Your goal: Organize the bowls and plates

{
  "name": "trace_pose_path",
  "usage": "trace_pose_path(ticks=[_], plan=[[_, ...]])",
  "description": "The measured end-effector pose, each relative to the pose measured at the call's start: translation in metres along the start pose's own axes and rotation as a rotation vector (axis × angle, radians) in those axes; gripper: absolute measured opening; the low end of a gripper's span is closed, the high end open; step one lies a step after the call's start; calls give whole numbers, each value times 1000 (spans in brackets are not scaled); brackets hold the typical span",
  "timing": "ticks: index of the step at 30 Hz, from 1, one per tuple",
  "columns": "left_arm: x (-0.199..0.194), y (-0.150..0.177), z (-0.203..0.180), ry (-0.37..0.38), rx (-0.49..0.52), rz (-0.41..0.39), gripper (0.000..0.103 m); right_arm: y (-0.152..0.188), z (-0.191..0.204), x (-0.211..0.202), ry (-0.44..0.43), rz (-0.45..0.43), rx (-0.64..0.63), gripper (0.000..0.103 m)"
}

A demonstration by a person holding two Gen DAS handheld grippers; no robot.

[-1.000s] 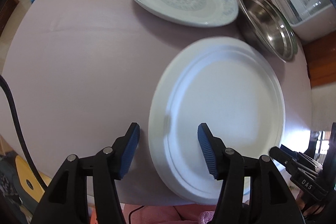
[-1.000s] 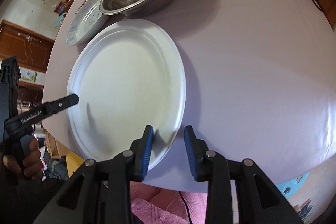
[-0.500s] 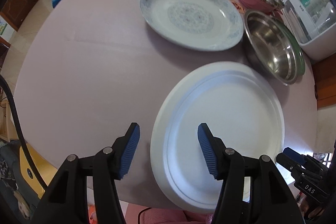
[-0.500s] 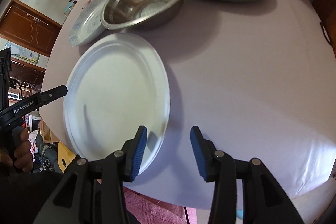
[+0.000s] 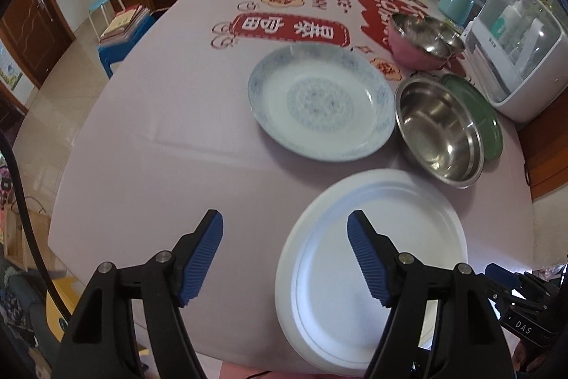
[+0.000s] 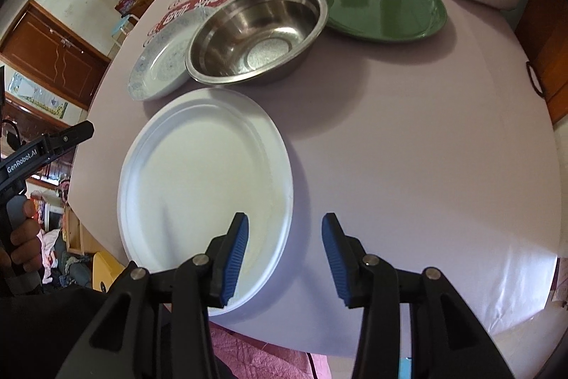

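1. White plate [image 6: 206, 180]: lies flat at lower centre of the right view, its near rim overhanging the table [image 6: 408, 148] edge. It could be tipped off by a low pass.
2. Left gripper [image 5: 284, 254]: jaws have just been opening, spread, nothing pinched.
3. Right gripper [image 6: 284, 258]: spread, empty, jaws astride the plate's rim without touching it.
4. Steel bowl [image 6: 255, 34]: upper centre, just beside the plate, liable to be knocked.

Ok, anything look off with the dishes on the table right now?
One thing: the white plate overhangs the near table edge. Otherwise nothing looks spilled, chipped or tipped: patterned plate, steel bowl and green plate all sit flat.
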State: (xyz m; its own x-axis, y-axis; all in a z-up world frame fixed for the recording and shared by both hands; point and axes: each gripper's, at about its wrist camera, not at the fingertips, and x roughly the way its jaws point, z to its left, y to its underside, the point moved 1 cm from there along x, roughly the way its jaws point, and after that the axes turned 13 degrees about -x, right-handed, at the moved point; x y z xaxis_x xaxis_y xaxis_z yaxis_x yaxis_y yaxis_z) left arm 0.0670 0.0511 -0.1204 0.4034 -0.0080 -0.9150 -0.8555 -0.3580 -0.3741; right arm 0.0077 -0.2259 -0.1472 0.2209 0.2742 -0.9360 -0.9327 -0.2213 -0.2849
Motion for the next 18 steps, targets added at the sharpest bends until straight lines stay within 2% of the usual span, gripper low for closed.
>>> trace_pose_path(ticks=[8,18], plan=[[-11,-25,12,51,58,-35,78,2,11,-13,62,-82,109,43],[-12,-50,26,119,179,-12,79,3,49,-10,113,-155,239,45]])
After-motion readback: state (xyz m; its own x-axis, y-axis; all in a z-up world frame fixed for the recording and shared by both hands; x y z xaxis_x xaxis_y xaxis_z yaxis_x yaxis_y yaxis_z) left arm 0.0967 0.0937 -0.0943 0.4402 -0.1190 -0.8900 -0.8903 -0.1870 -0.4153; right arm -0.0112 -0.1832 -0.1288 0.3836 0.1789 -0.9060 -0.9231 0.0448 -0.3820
